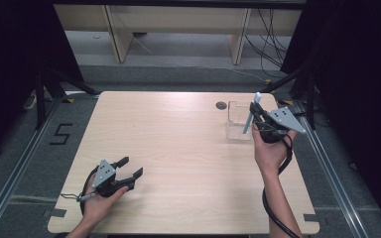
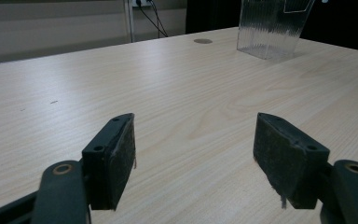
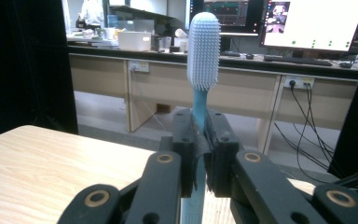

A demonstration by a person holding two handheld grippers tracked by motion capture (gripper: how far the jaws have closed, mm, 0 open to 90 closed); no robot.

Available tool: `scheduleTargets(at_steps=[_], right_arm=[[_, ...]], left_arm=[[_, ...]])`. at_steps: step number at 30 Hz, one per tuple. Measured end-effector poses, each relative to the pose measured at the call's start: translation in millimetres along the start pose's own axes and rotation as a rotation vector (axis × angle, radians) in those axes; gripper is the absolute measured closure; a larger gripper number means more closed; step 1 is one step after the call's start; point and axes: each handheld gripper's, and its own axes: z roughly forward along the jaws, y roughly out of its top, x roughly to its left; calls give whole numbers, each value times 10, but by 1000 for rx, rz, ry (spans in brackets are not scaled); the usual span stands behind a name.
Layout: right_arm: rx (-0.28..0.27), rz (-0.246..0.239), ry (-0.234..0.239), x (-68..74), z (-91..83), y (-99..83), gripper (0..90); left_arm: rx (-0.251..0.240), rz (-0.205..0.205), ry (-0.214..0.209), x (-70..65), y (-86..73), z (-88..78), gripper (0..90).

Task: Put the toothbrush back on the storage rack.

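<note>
1. The wooden table [image 1: 178, 163] was bare across its middle; a small dark round hole [image 1: 221, 105] sat near its far edge, just left of a clear ribbed plastic container [image 1: 238, 130] at the far right.
2. The right gripper [image 1: 254, 119] hung over that container's right side, clenched on a blue toothbrush [image 1: 250, 116], whose shaft slanted down across the container's open top.
3. In the right gripper view, the toothbrush [image 3: 203, 70] stood upright between the pressed pads, its pale bristled head above the jaws and its handle cut off at the bottom edge.
4. The container's clear walls made it hard to tell whether the handle's lower end was inside it or only in front of it, and no contents could be made out.
5. The left gripper [image 1: 130, 167] rested at the near left of the table, released, with nothing between its jaws.
6. In the left gripper view, its pads [image 2: 121, 154] stood well apart over bare wood, and the container [image 2: 272, 28] was far off at the right, its top cut off by the frame.
7. Beyond the table, desk legs and loose cables crossed the floor.
</note>
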Motion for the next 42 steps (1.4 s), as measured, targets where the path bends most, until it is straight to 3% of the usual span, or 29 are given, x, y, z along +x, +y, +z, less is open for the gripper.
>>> scheduleTargets(at_steps=[27, 28, 31, 33, 40, 41, 42], right_arm=[[-15, 12, -64, -224, 251, 111, 843], [-15, 12, -64, -224, 251, 111, 843], [-15, 18, -72, -242, 285, 107, 843], [-18, 9, -75, -262, 300, 110, 843], [-6, 30, -91, -304, 335, 92, 843], [-3, 32, -92, -310, 338, 87, 843], [-2, 28, -96, -324, 342, 83, 843]], left_arm=[[-2, -12, 1, 5, -2, -6, 291], [-27, -2, -13, 17, -4, 14, 291], [-28, -8, -11, 21, -6, 14, 291], [-2, -19, 3, 8, -3, -6, 292], [-1, -17, 4, 8, -3, -8, 292], [-20, -5, -7, 20, -3, 8, 292], [-5, -17, 3, 8, -3, -6, 293]])
